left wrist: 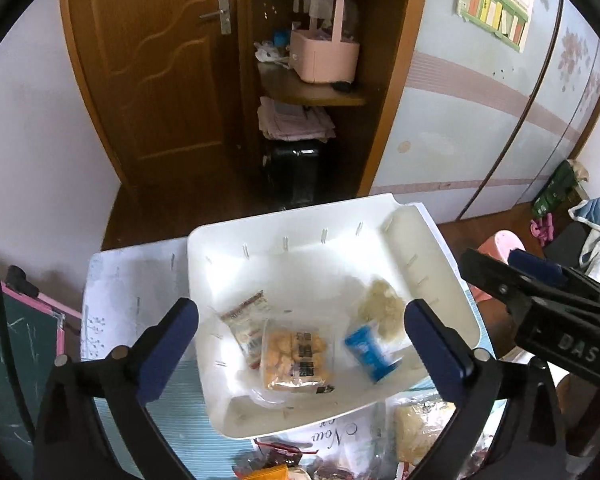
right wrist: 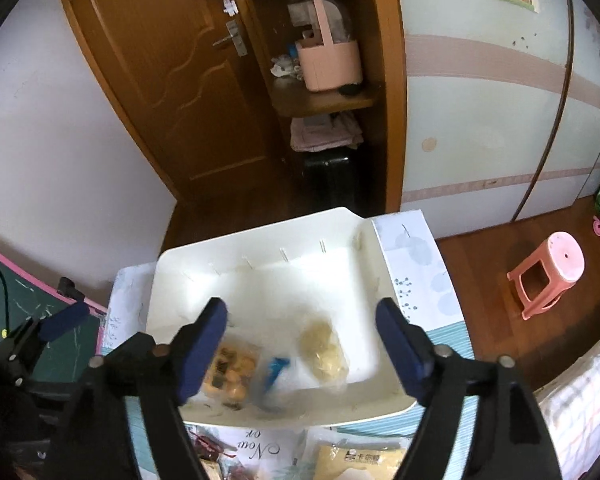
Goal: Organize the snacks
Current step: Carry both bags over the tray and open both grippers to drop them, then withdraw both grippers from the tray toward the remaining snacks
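Four snack packets lie in one white tray [left wrist: 292, 248]: striped packet [left wrist: 246, 322], nugget packet [left wrist: 296, 354], blue packet [left wrist: 370, 348], pale packet [left wrist: 382, 306]. Left gripper [left wrist: 302, 338] and right gripper [right wrist: 302, 334] gape empty.

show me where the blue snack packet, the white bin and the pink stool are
blue snack packet [left wrist: 370, 347], left wrist view, middle of the blue wrapper.
white bin [left wrist: 300, 220], left wrist view, bare far wall.
pink stool [right wrist: 564, 256], right wrist view, round seat top.

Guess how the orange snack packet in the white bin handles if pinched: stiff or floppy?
Orange snack packet in the white bin: clear film, so probably floppy and slippery. Lumpy pieces inside look loose, likely light, may shift or crush. It lies flat, so unlikely to roll.
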`<state>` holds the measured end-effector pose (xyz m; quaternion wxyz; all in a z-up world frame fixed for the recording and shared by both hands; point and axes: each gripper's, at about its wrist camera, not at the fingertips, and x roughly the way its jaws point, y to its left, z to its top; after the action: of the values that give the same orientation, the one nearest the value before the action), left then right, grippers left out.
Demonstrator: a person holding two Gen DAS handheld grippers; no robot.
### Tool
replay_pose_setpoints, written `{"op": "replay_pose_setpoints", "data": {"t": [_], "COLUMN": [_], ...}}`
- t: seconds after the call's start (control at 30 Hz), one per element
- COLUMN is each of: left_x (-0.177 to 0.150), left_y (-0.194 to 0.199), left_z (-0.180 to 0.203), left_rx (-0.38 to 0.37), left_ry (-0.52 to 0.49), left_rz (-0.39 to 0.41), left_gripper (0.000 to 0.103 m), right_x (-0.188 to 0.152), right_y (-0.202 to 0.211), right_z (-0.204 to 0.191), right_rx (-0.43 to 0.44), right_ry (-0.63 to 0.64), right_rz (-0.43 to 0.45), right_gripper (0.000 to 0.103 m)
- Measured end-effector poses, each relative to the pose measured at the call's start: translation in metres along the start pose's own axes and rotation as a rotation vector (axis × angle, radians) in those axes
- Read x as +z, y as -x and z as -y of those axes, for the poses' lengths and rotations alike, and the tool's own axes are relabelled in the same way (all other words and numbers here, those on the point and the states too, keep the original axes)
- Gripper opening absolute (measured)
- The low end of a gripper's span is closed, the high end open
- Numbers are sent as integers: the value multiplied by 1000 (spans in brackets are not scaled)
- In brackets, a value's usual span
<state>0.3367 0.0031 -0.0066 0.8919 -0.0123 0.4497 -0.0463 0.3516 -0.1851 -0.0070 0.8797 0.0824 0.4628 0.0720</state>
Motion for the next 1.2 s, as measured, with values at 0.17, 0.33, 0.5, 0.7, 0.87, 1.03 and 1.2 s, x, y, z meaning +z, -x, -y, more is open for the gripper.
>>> {"op": "replay_pose_setpoints", "data": {"t": [0.17,0.33,0.5,0.7,0.87,1.03,1.2], "left_x": [-3,-4,-9,-22,-38,-60,-89], "left_y": [20,39,61,99,133,169,202], "left_z": [4,9,9,7,1,-6,-11], "left_rx": [27,28,35,45,45,46,55], "left_ry": [-24,-37,-39,-49,-46,-53,-105], "left_rz": [37,53,53,85,107,125,139], "left_gripper": [102,102,102,102,102,102,102], "right_x": [-4,-8,-14,-25,-42,-67,-101], "right_y": [16,34,58,90,126,164,197], "right_z": [-4,-7,-13,-21,-31,-37,-38], "right_rx": [7,2,-10,-15,-27,-37,-42], "right_ry": [-2,3,20,44,93,161,238], "right_rz": [18,33,48,70,95,122,149], "right_gripper": [83,84,84,84,84,84,84]}}
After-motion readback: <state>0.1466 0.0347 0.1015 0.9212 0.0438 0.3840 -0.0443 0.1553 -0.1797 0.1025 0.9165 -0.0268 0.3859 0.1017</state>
